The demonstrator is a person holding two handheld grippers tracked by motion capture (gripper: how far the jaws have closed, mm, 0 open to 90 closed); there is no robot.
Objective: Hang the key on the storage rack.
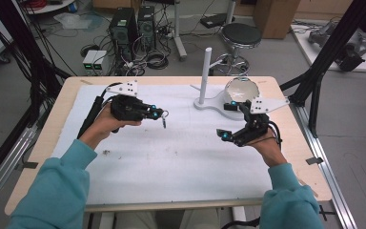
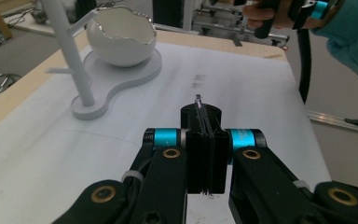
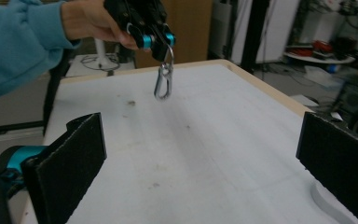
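Over table [image 1: 124,167], left gripper [image 1: 161,114] dangles carabiner [image 3: 163,84].

Polished metal clip against matt black jaws and a white matt cover

The carabiner [image 3: 163,81] hanging from the left gripper [image 1: 162,114] is gleaming like smooth polished metal, while that gripper's jaws are looking matt black with glossy blue collars. The right gripper [image 3: 200,154] is showing rough, grainy black pads [image 3: 70,154]. Beneath the carabiner, the white sheet [image 1: 181,157] is looking matt, papery and slightly stained, edged by a pale wooden table [image 1: 52,124]. Beyond the carabiner, the white stand [image 2: 116,79] is appearing smooth matt plastic, its bowl [image 2: 121,39] glossy with a shiny rim.
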